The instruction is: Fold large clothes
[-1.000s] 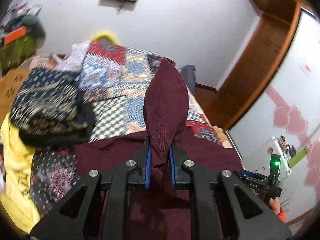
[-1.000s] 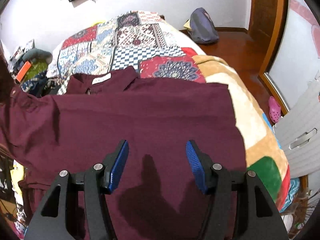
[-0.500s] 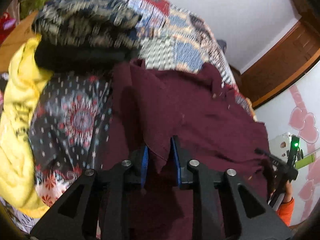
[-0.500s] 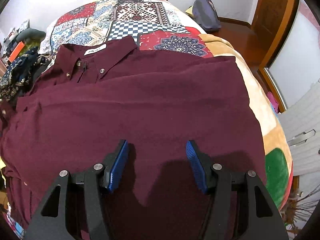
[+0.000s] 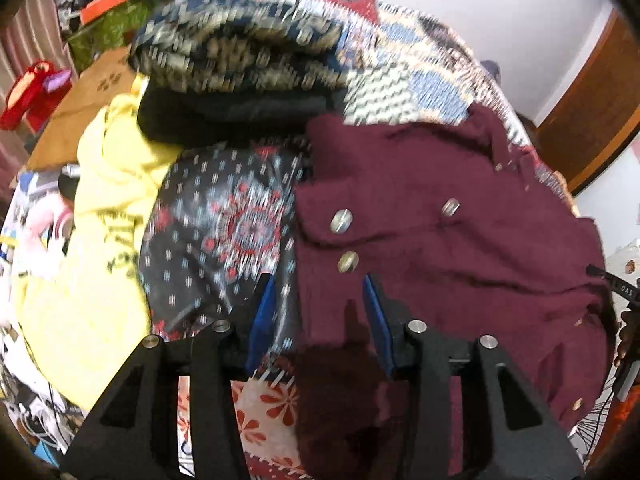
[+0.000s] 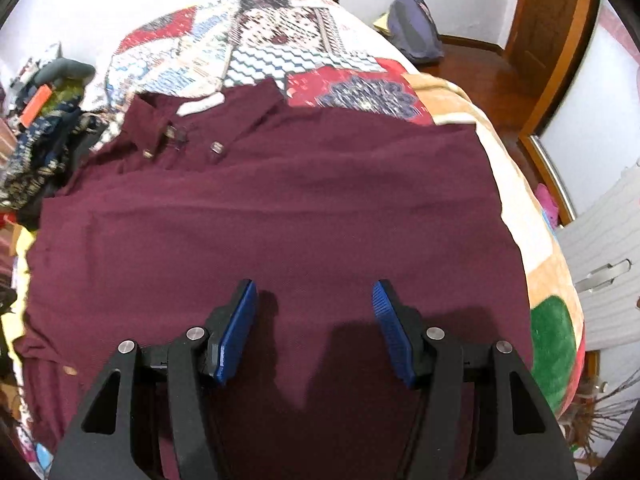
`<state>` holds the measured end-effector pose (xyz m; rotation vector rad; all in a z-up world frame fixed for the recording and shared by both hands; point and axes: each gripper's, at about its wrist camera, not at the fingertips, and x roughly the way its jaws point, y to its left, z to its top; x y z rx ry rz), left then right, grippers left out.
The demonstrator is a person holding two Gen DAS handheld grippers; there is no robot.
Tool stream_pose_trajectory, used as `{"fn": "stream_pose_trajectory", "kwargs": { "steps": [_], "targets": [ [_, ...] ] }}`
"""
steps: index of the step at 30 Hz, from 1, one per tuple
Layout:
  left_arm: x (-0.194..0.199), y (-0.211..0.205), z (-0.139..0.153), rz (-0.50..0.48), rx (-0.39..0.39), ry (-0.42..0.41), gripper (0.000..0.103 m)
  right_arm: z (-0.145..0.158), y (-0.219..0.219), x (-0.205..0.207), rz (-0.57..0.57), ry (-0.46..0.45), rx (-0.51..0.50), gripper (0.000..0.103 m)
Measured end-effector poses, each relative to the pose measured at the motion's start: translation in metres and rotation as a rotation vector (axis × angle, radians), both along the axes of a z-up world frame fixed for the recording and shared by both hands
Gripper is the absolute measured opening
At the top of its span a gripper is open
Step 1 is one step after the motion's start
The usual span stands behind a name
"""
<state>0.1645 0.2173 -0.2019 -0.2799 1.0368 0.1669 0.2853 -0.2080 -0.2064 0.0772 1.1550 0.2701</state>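
Maroon cloth fills both views: a button-up shirt (image 6: 280,220) lies spread over a patchwork quilt (image 6: 280,36), collar at the far end from the right gripper (image 6: 314,328). That gripper hangs over the near part of the shirt with its blue pads (image 6: 236,332) set wide apart and nothing between them; its shadow falls on the cloth just below. Beyond its right finger the quilt's tan and green patches show at the bed's edge, and a grey bag (image 6: 416,28) sits far ahead by the wall.

The left gripper (image 5: 320,320) is also wide, its pads empty. It straddles the shirt's left edge (image 5: 440,240): the right pad is over maroon cloth, the left pad over a dark floral patch of the quilt (image 5: 224,232). Just ahead of its fingertips a folded flap carries two metal buttons (image 5: 341,221). Left of it lies a yellow garment (image 5: 92,280); farther ahead and left sits a stack of folded clothes (image 5: 240,60), patterned navy over black. This view is blurred.
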Motion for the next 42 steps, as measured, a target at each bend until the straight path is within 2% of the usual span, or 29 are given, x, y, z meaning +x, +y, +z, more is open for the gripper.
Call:
{"fn": "stream_pose_trajectory", "kwargs": {
  "steps": [4,7,12,14,16,19,21,27,29,33,37,39,42],
  "targets": [
    [0.021,-0.016,0.017,-0.051,-0.019,-0.055,0.052,0.019,0.016,-0.006,0.046,-0.052,0.022,0.056],
    [0.041,-0.036,0.015,-0.104,-0.030,-0.054,0.055,0.019,0.031,-0.012,0.103,-0.059,0.028,0.057],
    [0.060,-0.067,-0.013,-0.189,-0.014,0.023,0.056,-0.003,0.049,-0.018,0.167,-0.013,-0.009,0.057],
    [0.064,-0.074,-0.032,-0.214,-0.002,0.067,0.062,-0.011,0.050,-0.017,0.165,-0.006,-0.002,0.059],
    [0.064,-0.074,-0.040,-0.212,-0.007,0.068,0.064,-0.012,0.045,-0.015,0.154,-0.007,0.015,0.062],
    [0.065,-0.067,-0.035,-0.210,-0.043,0.083,0.064,-0.008,0.033,-0.008,0.160,0.012,0.037,0.062],
    [0.066,-0.057,-0.025,-0.194,-0.050,0.073,0.064,-0.001,0.026,-0.006,0.146,-0.011,0.018,0.062],
    [0.078,-0.001,-0.004,-0.051,-0.025,0.014,0.064,0.018,-0.011,0.015,0.062,-0.087,-0.042,0.062],
    [0.085,0.021,-0.006,-0.005,-0.056,0.015,0.064,0.019,-0.027,0.026,0.022,-0.096,-0.051,0.062],
    [0.101,0.058,-0.021,0.069,-0.188,0.032,0.065,0.013,-0.059,0.050,-0.065,-0.076,-0.042,0.062],
    [0.122,0.064,-0.044,0.050,-0.281,0.065,0.064,-0.006,-0.082,0.075,-0.125,-0.018,0.008,0.062],
    [0.132,0.063,-0.056,0.044,-0.303,0.088,0.065,-0.017,-0.091,0.087,-0.148,0.017,0.047,0.062],
    [0.145,0.068,-0.075,0.067,-0.363,0.115,0.065,-0.032,-0.100,0.100,-0.182,0.060,0.101,0.062]
  ]
}}
